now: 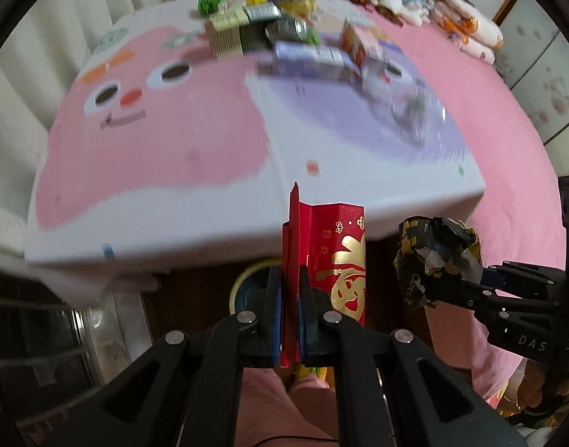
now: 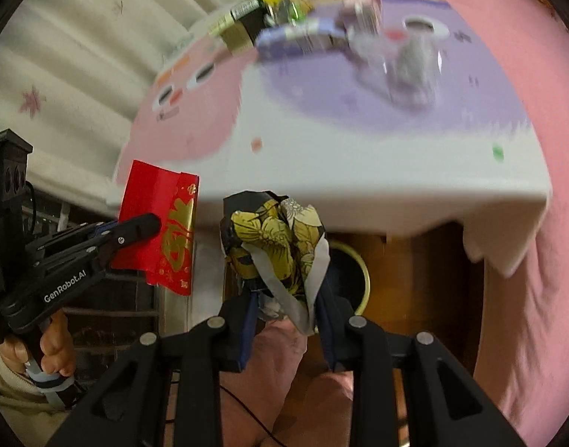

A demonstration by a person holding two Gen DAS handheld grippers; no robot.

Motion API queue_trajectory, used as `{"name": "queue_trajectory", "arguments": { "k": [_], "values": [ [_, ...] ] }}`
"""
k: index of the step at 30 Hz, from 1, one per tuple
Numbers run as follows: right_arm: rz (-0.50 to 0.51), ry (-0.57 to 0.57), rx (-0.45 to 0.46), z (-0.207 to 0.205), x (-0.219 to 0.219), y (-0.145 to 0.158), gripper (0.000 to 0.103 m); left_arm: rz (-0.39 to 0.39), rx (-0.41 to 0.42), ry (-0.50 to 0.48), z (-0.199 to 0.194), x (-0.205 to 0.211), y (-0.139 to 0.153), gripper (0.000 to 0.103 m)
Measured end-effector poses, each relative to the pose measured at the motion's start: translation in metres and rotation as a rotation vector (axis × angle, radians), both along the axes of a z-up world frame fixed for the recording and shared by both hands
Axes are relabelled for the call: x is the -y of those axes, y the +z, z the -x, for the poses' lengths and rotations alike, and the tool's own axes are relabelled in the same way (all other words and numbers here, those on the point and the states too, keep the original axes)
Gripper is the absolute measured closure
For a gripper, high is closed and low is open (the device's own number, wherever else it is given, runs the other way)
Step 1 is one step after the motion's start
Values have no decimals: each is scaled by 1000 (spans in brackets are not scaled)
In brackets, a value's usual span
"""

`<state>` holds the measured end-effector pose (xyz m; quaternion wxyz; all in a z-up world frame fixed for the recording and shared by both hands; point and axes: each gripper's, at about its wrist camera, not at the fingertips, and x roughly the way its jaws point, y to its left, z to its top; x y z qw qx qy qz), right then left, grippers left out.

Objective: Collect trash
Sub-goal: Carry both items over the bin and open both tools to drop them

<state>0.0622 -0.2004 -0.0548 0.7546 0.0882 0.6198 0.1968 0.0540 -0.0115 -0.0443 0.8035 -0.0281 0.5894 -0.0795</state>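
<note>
— Pink cartoon tablecloth point(image 1: 154, 156) ahead, and that heap of packets point(image 1: 284, 37) at its far side is all blur, can't name one.

— What's below?

— Yellow-rimmed bin point(image 2: 362, 279), mostly hidden; contents unreadable. My left tongs point(image 1: 290, 313) clamp a folded red envelope point(image 1: 333, 260) upright; my right tongs point(image 2: 284, 320) pinch a crumpled black-and-yellow wrapper point(image 2: 277, 246), both off the table's near edge.

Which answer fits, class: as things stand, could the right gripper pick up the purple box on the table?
Probably not yet. The right gripper is already shut on a crumpled floral wrapper and sits below the table edge, well short of the purple box. It would need to drop the wrapper first.
</note>
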Motion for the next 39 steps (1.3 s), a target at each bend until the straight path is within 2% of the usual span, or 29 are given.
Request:
{"name": "queue_trajectory", "arguments": {
  "k": [4,11,16,23,25,27,29,31,33,35,39],
  "values": [
    [12,-6,-71,24,4,-30,74,-30,-60,12,22,11,-31,99],
    [25,-41,-194,46,2,-103,74,-90,-144,-1,37,24,-94,98],
    [44,-84,-245,39,-6,-162,74,-114,-193,20,31,23,-157,98],
    [73,-127,-305,28,-17,-263,72,-126,-231,10,22,22,-244,97],
    [75,-130,-315,21,-21,-282,71,-136,-228,2,21,22,-265,93],
    [83,-136,-322,19,-26,-301,68,-142,-227,-3,19,21,-281,81],
    [91,-148,-336,15,-27,-319,65,-141,-232,-8,16,21,-292,53],
    [87,-163,-344,13,-28,-329,63,-129,-231,-19,15,19,-300,41],
    [79,-180,-342,12,-32,-331,55,-129,-237,-28,12,16,-305,40],
    [74,-192,-333,11,-33,-332,40,-130,-239,-27,11,13,-304,35],
    [77,-203,-299,11,-36,-314,37,-144,-194,3,13,6,-283,27]
  ]
}}
